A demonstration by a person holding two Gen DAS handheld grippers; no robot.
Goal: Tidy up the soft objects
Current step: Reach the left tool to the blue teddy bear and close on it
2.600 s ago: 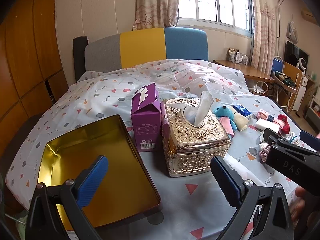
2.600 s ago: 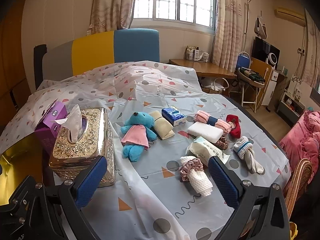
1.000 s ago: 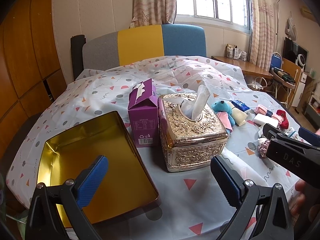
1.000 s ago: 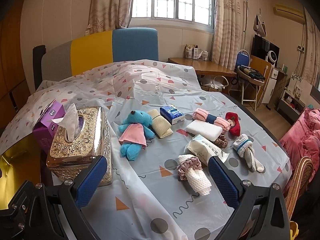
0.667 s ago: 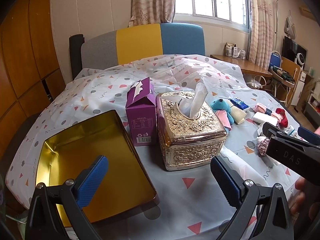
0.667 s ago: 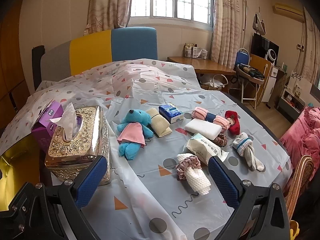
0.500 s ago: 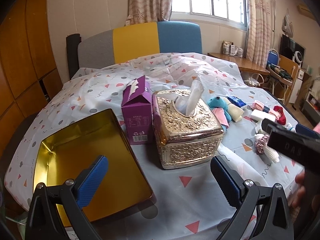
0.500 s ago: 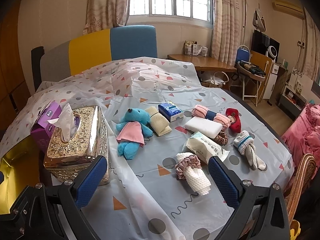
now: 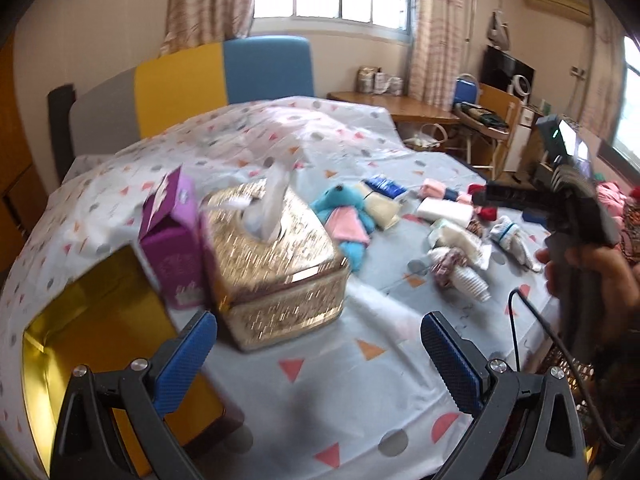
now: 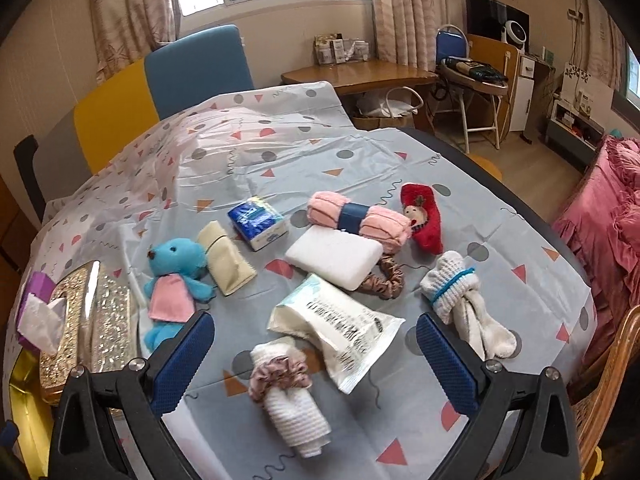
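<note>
Soft things lie spread on the patterned cloth: a blue plush toy (image 10: 172,276), a cream pouch (image 10: 226,258), a pink rolled towel (image 10: 358,218), a white foam pad (image 10: 334,256), a red sock (image 10: 424,216), white socks (image 10: 460,292), a wipes pack (image 10: 340,330) and a white rolled cloth with a scrunchie (image 10: 288,392). My right gripper (image 10: 314,358) stands open just above the rolled cloth and wipes pack. My left gripper (image 9: 320,354) is open over bare cloth, in front of the gold tissue box (image 9: 272,256). The gold tin tray (image 9: 80,340) sits at the left.
A purple tissue carton (image 9: 172,236) stands against the gold box. A blue tissue packet (image 10: 258,228) and a brown scrunchie (image 10: 384,280) lie among the soft things. A person's hand (image 9: 592,268) holds the right gripper's handle. A wicker chair (image 10: 608,380) stands by the table's right edge.
My right gripper has moved forward and tilted down over the soft things, closer to the rolled cloth. The left view has swung right, blurred with motion. Both grippers stay open.
</note>
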